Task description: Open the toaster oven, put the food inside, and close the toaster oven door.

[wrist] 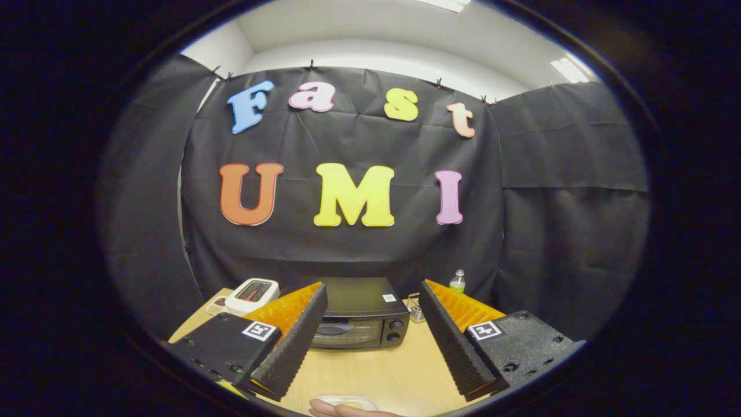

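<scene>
Looking forward along the gripper [370,336], the gripper view showed its two fingers [292,344] spread wide apart and holding nothing. Beyond them, a black toaster oven [359,321] sat on a wooden table [376,373] with its door closed; a small white sticker on its top was too small to read. A white toaster [252,295] stood to its left, a small bottle [457,282] to its right. Near the fingers, a hand [347,410] touched a white plate [346,401].

Black cloth walls [550,231] enclose a light wooden table [382,370], with white room walls [226,49] and ceiling strip lights [570,70] above.
</scene>
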Motion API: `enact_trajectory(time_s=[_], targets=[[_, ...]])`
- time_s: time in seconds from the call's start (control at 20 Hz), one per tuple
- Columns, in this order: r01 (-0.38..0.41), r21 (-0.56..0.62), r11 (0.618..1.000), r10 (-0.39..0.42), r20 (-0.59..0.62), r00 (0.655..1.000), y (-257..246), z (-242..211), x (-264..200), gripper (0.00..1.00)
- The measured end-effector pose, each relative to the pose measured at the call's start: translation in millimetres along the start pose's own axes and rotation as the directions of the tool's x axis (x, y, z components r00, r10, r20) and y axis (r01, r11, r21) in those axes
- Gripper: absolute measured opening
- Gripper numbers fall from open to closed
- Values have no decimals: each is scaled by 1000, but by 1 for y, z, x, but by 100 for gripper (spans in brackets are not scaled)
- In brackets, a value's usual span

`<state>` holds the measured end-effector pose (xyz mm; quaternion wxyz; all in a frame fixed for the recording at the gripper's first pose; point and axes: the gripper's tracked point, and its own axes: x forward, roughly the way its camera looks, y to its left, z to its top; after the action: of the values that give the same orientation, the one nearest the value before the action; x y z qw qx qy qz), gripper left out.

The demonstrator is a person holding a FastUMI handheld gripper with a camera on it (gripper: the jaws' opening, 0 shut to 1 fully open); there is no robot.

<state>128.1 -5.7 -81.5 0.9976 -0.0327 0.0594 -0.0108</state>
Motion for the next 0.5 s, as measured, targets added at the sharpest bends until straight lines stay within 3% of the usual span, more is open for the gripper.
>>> enact_trajectory(time_s=[0.4,0.5], targets=[[-15,26,1000,17,-90,996,28,-56,97,100],[-67,34,997,71,-116,991,49,-73,122,100]])
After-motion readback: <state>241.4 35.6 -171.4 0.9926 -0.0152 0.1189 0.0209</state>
